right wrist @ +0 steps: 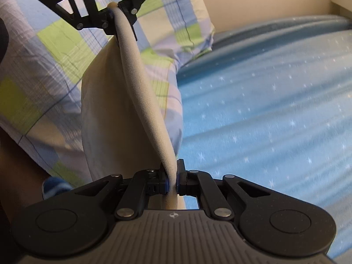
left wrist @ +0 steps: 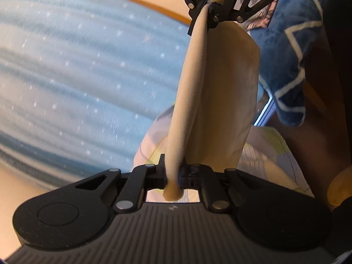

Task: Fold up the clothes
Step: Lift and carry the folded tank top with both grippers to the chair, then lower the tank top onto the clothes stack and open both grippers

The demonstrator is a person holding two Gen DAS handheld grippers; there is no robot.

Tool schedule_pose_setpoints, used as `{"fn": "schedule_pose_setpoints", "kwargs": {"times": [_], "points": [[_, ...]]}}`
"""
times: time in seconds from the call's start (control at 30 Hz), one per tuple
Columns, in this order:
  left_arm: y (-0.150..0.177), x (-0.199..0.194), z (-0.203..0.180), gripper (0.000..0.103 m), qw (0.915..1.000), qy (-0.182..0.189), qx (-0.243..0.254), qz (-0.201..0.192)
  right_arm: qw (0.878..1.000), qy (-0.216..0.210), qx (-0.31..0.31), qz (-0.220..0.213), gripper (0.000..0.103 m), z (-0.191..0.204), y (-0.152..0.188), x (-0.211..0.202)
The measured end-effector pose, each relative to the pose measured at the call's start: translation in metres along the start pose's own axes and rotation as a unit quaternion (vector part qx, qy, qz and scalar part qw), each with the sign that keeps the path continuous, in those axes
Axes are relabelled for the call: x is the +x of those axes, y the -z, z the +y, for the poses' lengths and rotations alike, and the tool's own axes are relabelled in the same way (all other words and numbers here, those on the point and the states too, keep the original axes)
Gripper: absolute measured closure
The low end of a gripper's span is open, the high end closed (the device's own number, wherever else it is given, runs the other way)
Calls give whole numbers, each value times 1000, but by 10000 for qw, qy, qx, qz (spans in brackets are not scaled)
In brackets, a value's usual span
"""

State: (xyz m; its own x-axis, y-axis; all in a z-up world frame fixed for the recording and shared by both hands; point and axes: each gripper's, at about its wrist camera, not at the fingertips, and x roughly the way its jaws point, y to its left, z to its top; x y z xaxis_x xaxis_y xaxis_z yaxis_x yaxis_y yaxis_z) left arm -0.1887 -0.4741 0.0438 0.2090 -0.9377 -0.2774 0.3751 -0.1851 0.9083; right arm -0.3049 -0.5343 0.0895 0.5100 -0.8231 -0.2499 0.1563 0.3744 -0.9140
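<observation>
We hold a pair of tongs in each hand, and both pairs grip the same beige garment, which is stretched in the air between them above a bed.

In the left wrist view, the left tongs sit at the near edge, clamped tight on a rolled edge of the cloth. That edge runs away from us as a thick cord up to the right tongs at the far side, which are also pinched on it. The rest of the garment hangs as a flat panel to the right of the cord. To the left lies the blue bedsheet, sprinkled with small white stars and blurred. To the right we see a dark blue blanket with white zigzag lines.

In the right wrist view, the right tongs are near us, closed on the same rolled edge, and the left tongs grip its far end. The garment hangs to the left of the cord. Behind it lies a pillow in a checked cover of green, blue and white. The starry bedsheet fills the right side, with a pale wall beyond it.
</observation>
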Motion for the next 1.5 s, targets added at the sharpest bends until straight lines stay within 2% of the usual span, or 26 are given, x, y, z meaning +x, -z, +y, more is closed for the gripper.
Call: {"fn": "schedule_pose_setpoints", "kwargs": {"times": [0.27,0.5,0.67,0.73,0.83,0.93,1.03,1.17,1.23,1.33,1.4,1.43,1.5], "points": [[-63,6,-10,96,9947,407,150,-936,9960,103,412,785,100,-14,54,-50],[-135,16,-16,96,9825,759,293,-1675,9859,211,715,1497,100,-40,109,-95],[-195,45,-20,96,9737,872,418,-2064,9750,443,991,1941,100,-69,154,-99],[-221,63,-18,96,9707,823,495,-2201,9719,535,951,2085,100,-81,176,-91],[-265,94,-6,96,9685,516,470,-2389,9665,863,861,2260,100,-111,209,-73],[-298,121,3,96,9665,326,269,-2532,9591,1502,743,2281,100,-138,238,-57],[-305,146,-19,96,9661,639,319,-2482,9556,1540,901,2345,99,-137,264,-42],[-282,170,-94,95,9638,1330,753,-2183,9569,767,1063,2591,101,-75,295,-22],[-270,177,-123,95,9608,1561,962,-2079,9575,344,1025,2673,100,-41,306,-17],[-260,180,-138,93,9604,1591,984,-2063,9582,97,928,2705,94,-12,314,-21],[-257,181,-136,89,9621,1594,821,-2055,9564,120,974,2751,84,-8,317,-31],[-254,180,-135,88,9627,1585,772,-2053,9557,175,980,2771,75,-7,318,-38],[-248,177,-134,85,9631,1517,768,-2085,9536,246,1007,2825,72,-4,321,-52]]}}
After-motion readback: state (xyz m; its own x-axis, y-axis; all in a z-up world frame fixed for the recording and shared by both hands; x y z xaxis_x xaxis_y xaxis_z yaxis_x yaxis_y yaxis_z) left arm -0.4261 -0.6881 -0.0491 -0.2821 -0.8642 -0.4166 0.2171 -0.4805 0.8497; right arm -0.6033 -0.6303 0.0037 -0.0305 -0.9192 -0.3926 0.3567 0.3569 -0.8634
